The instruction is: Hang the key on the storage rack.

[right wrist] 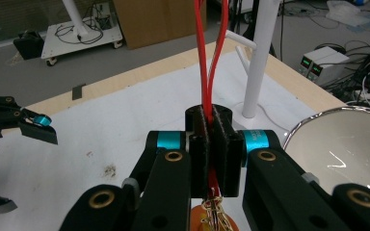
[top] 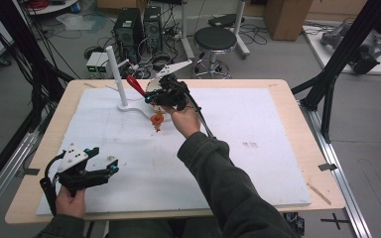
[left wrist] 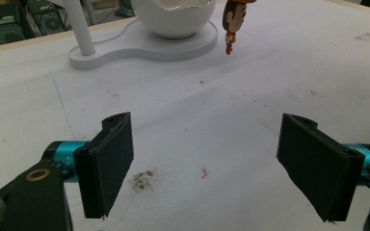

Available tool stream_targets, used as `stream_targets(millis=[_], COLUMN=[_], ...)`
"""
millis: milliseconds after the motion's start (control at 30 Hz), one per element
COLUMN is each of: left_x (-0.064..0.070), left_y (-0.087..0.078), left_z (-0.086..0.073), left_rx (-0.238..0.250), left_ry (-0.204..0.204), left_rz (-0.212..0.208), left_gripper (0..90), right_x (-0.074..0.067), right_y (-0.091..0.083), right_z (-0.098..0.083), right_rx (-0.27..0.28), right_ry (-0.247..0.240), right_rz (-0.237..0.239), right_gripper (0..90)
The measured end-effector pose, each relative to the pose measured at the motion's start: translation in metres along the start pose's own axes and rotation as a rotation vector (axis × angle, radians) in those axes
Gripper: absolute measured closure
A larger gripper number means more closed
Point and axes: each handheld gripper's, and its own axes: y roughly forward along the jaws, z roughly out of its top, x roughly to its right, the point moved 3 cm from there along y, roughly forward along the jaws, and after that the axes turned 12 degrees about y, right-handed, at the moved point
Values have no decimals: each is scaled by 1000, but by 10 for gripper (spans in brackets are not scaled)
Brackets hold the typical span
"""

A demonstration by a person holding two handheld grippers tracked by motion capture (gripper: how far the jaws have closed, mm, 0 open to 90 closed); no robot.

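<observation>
- Resting low at the tabletop (top: 278,148) near edge: left hand-held gripper (top: 99,171), jaws wide apart, nothing between.
- Dangling beside the white bowl (top: 151,87): small keychain figure (top: 157,120), light, swinging freely.
- Pinching its soft red strap (right wrist: 211,62): right hand-held gripper (right wrist: 213,144), clamped; best hold close above the figure.

Even, soft overhead light keeps all views bright, with faint shadows on the white surface (top: 238,148). Glare streaks the bowl (right wrist: 347,144) interior. Near jaws look slightly soft.
</observation>
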Motion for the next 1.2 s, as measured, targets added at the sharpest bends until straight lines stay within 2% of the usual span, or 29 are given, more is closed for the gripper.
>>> stream_targets(millis=[233,533,800,933,1200], left_x=[-1,-2,-2,-2,-2], left_y=[-1,-2,-2,-2,-3], left_z=[0,-1,-1,-1,-1], left_rx=[2,3,1,3,5], left_ry=[1,-1,3,0,-4], left_rz=[5,7,9,8,9], left_gripper=[209,209,209,209,210], right_x=[-2,0,-2,-3,-3], right_y=[7,14,22,27,39], right_z=[6,8,15,20,27], right_rx=[-1,-1,-6,-12,-19], right_ry=[-4,17,10,-9,-7], right_rz=[3,4,2,-6,-11], right_gripper=[860,860,860,860,860])
